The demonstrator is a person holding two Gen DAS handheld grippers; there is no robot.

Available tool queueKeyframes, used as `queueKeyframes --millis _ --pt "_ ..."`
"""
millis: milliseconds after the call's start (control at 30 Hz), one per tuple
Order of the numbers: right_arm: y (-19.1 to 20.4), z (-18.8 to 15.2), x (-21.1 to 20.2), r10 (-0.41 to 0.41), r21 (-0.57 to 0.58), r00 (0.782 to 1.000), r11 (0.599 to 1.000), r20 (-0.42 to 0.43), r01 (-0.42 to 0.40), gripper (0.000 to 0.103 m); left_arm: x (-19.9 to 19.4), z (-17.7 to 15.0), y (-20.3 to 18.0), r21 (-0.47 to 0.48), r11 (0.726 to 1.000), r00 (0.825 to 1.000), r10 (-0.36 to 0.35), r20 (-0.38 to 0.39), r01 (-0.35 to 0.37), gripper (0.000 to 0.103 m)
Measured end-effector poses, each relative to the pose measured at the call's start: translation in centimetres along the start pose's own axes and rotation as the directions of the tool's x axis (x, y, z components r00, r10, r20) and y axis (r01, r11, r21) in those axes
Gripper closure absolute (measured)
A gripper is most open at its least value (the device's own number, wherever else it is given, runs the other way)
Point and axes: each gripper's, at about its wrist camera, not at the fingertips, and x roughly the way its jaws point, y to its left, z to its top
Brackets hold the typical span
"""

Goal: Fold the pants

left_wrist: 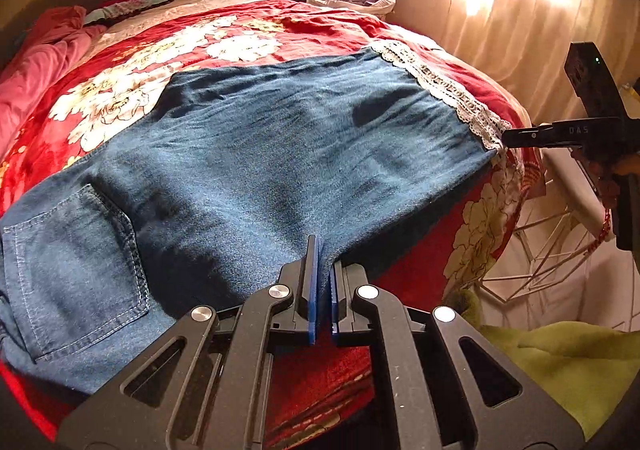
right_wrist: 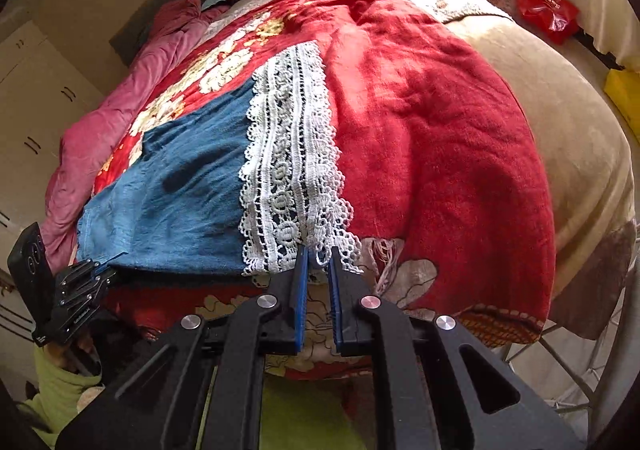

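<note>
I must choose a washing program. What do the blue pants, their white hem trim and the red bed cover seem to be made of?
Blue pants: likely denim, matte, faded weave, stitched pocket. White hem trim: openwork lace, probably cotton, with holes and scalloped edges. Red bed cover: fuzzy, plush-looking fleece or wool; fibre uncertain.

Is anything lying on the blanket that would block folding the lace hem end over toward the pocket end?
Nothing visible does. The jeans lie flat on the red blanket with bare denim between the lace hem and the back pocket.

Both tongs [left_wrist: 323, 250] [right_wrist: 319, 252] apparently clamped shut.
</note>
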Motion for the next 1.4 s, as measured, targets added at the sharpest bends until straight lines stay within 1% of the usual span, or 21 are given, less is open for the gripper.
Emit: queueKeyframes --millis 200,300,367,433,467,533,600,667,700,733,833,867,933,967,1033,1067,1133,1167,1267,1367,1400 --pt "0.4 0.0 0.3 -0.053 -0.049 0.998 0.997 -0.017 0.052 0.093 0.3 -0.2 0.0 -0.007 1.000 1.000 -0.001 -0.015 0.001 0.100" --pt "0.7 -0.3 1.3 -0.095 -0.097 0.994 0.991 -0.049 0.089 0.089 1.0 -0.6 0.1 -0.014 1.000 0.999 -0.003 -0.038 0.003 0.100" --pt "1.3 -0.4 1.0 -0.136 -0.158 0.989 0.979 -0.052 0.127 0.081 0.7 -0.7 0.2 -0.025 1.000 0.999 -0.016 -0.032 0.015 0.097" --pt "1.7 -0.1 -0.4 -0.152 -0.186 0.988 0.972 -0.020 0.146 0.080 0.1 -0.7 0.5 -0.045 0.999 0.999 -0.030 -0.025 0.029 0.072" --pt "1.8 0.3 -1.3 -0.153 -0.193 0.988 0.970 0.005 0.151 0.080 -0.6 -0.8 0.7 -0.056 0.998 0.999 -0.035 -0.015 0.034 0.055" --pt "2.6 1.3 -3.0 -0.137 -0.222 0.988 0.963 0.076 0.151 0.079 -2.2 -0.9 1.6 -0.092 0.995 0.999 -0.039 0.024 0.041 0.053" --pt "3.9 2.2 -3.5 -0.105 -0.263 0.988 0.956 0.116 0.133 0.074 -4.1 -1.0 2.9 -0.132 0.991 0.998 -0.014 0.067 0.023 0.050" --pt "5.7 2.5 -2.9 -0.051 -0.321 0.991 0.943 0.124 0.089 0.071 -6.3 -1.3 5.2 -0.201 0.979 0.992 0.061 0.112 -0.037 0.043" --pt "6.6 2.4 -2.1 -0.031 -0.352 0.994 0.933 0.109 0.068 0.071 -7.3 -1.6 6.5 -0.245 0.966 0.986 0.111 0.123 -0.078 0.038" --pt "7.5 2.4 -1.1 -0.016 -0.375 0.995 0.926 0.094 0.050 0.071 -8.4 -2.1 8.2 -0.307 0.943 0.977 0.173 0.127 -0.127 0.036" --pt "9.4 2.0 2.2 0.011 -0.429 0.999 0.903 0.034 0.004 0.071 -10.4 -3.9 12.6 -0.467 0.860 0.954 0.281 0.103 -0.203 0.032" --pt "9.7 1.8 3.0 0.010 -0.441 1.000 0.898 0.016 -0.002 0.071 -10.8 -4.7 14.0 -0.511 0.824 0.941 0.329 0.078 -0.245 0.029" --pt "9.7 1.3 4.6 -0.008 -0.447 1.000 0.895 -0.023 -0.004 0.069 -11.0 -5.7 15.7 -0.552 0.777 0.923 0.384 0.037 -0.301 0.024" --pt "9.6 1.2 5.1 -0.015 -0.448 0.999 0.894 -0.038 -0.004 0.066 -10.9 -6.1 16.3 -0.565 0.765 0.919 0.394 0.027 -0.311 0.017" --pt "9.2 1.0 6.0 -0.023 -0.438 0.998 0.899 -0.061 -0.005 0.065 -10.1 -6.2 17.2 -0.578 0.748 0.917 0.399 -0.001 -0.326 0.016" --pt "9.1 0.9 6.1 -0.020 -0.434 0.998 0.901 -0.060 -0.008 0.064 -9.5 -6.1 17.3 -0.578 0.752 0.922 0.388 -0.001 -0.317 0.017" --pt "8.9 0.9 6.1 -0.011 -0.427 0.998 0.904 -0.065 -0.018 0.062 -8.8 -6.1 17.5 -0.592 0.755 0.932 0.361 0.015 -0.283 0.050" --pt "9.0 0.9 6.1 -0.009 -0.428 0.998 0.904 -0.068 -0.021 0.061 -8.5 -5.9 17.7 -0.597 0.747 0.929 0.371 0.009 -0.292 0.068" --pt "9.2 0.9 6.1 -0.013 -0.428 0.997 0.903 -0.075 -0.020 0.061 -9.2 -5.0 18.4 -0.592 0.750 0.920 0.390 0.036 -0.294 0.068" --pt "9.1 0.9 6.1 -0.009 -0.425 0.997 0.905 -0.077 -0.024 0.061 -10.6 -4.7 19.3 -0.585 0.734 0.891 0.451 0.041 -0.345 0.068" --pt "9.1 0.9 6.1 -0.007 -0.423 0.997 0.906 -0.075 -0.025 0.061 -10.6 -4.9 19.6 -0.586 0.732 0.890 0.453 0.039 -0.347 0.067"
